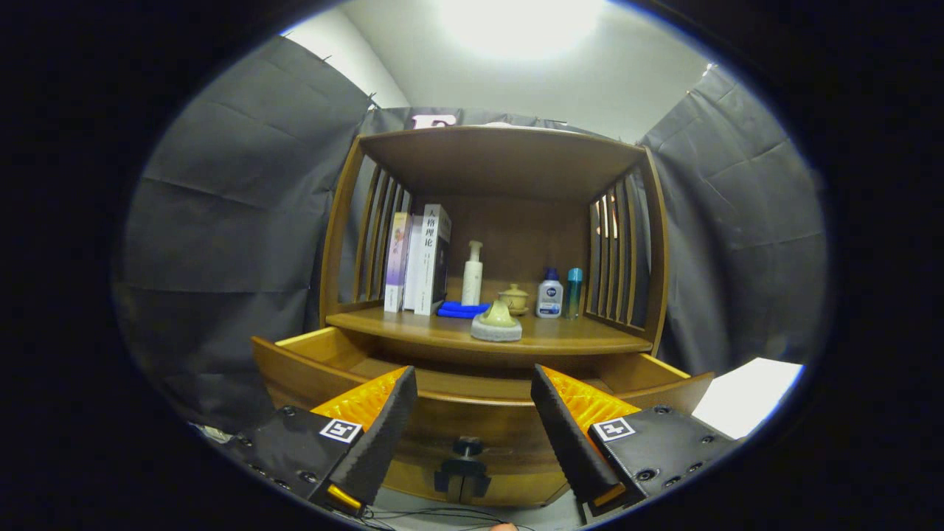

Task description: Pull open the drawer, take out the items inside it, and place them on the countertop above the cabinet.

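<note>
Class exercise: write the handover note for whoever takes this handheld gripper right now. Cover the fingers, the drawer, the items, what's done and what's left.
Gripper: fingers open, holding nothing, spread either side of the drawer's dark knob.
Drawer: pulled open below the countertop; its inside is hidden from this angle.
On the countertop: books, pump bottle, blue cloth, small lidded pot, round dish with a pale piece on it, two small bottles.
Done: drawer opened.
Left: check the drawer, lift out anything inside, set it on the countertop.
</note>
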